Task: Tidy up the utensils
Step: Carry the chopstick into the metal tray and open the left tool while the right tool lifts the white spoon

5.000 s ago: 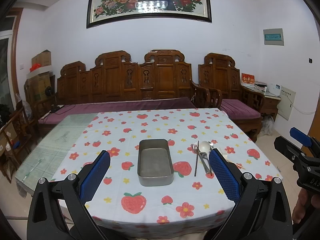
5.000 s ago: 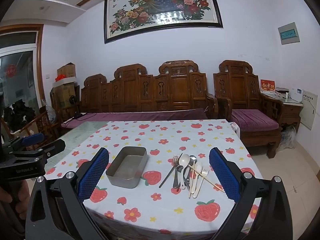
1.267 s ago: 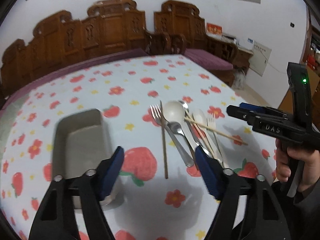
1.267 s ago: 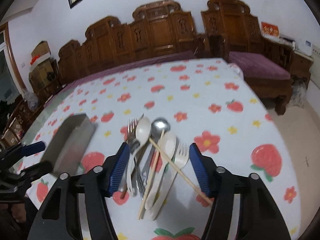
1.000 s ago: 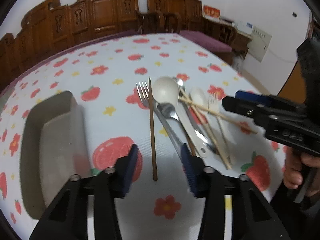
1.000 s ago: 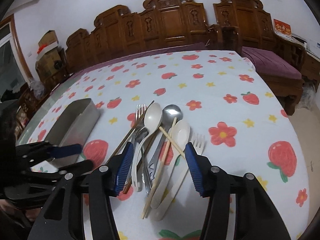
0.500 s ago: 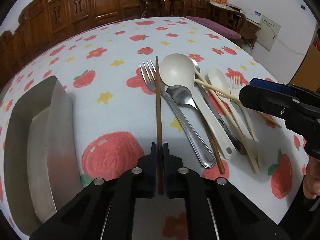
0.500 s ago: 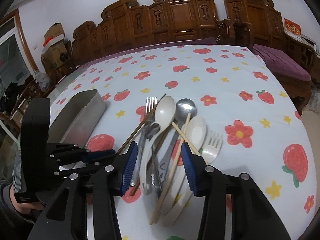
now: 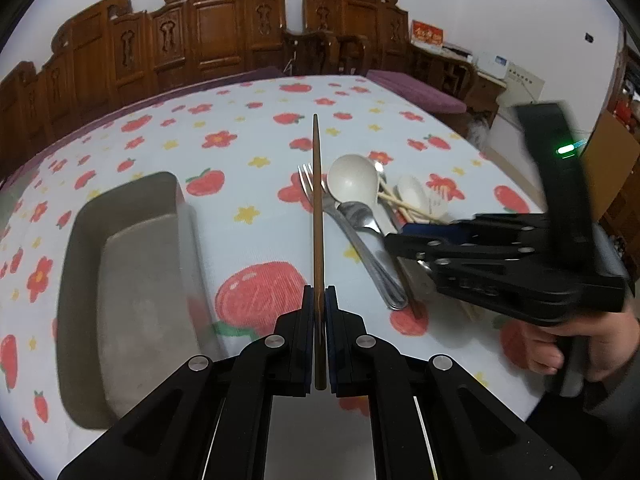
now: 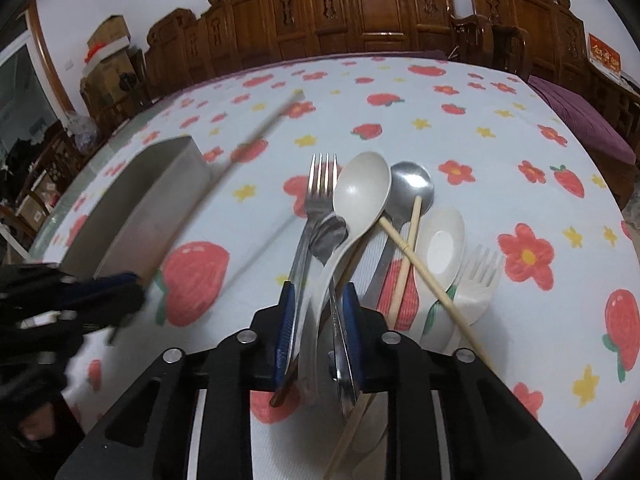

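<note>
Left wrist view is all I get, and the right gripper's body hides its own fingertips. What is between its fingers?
Observer: Three handles sit between the fingers of the right gripper: the metal fork, the white spoon and a small metal spoon.
Operator: Clamped tight?
Observer: Cannot tell. The jaws are narrow, and the fork's handle lies close against one blue pad.
Operator: Is my brown chopstick off the cloth?
Observer: Yes. The brown chopstick slants above the tablecloth, and its shadow lies apart from it.
</note>
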Available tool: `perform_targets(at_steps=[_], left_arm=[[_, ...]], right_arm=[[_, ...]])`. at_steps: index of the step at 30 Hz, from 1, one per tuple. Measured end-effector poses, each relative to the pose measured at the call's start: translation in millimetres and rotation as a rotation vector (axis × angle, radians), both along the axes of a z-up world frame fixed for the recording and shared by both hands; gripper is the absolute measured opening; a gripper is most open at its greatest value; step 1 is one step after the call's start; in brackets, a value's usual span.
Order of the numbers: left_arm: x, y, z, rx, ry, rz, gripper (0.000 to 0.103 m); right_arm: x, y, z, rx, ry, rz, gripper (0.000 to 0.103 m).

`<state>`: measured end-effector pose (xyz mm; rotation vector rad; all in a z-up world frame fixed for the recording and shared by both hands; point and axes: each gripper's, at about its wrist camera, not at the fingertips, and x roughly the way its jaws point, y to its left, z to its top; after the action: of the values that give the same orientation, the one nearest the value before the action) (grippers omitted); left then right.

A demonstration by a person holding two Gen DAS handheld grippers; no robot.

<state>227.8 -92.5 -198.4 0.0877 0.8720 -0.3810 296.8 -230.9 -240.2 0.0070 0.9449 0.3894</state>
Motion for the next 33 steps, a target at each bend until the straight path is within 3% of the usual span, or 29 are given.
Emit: perform_targets(at_steps=[8,19,33], left_arm=[[-12.1,14.0,16.1,-0.034,-0.033,0.005,0.004],[-20.1,36.1,31.8,-0.044,-0.062,0.059,0.004],[-18.1,92.6,27.6,-0.017,-0.020,0.190,0.004]], right_arm=[[-1.6,-0.7,4.0,-0.004,-0.016,-0.026,0.005],[-9.8,-9.8,29.8,0.011,-0.115,-0.074,0.005],[-36.6,17.3,48.9,0.036,-0.172,0.018,0.005]])
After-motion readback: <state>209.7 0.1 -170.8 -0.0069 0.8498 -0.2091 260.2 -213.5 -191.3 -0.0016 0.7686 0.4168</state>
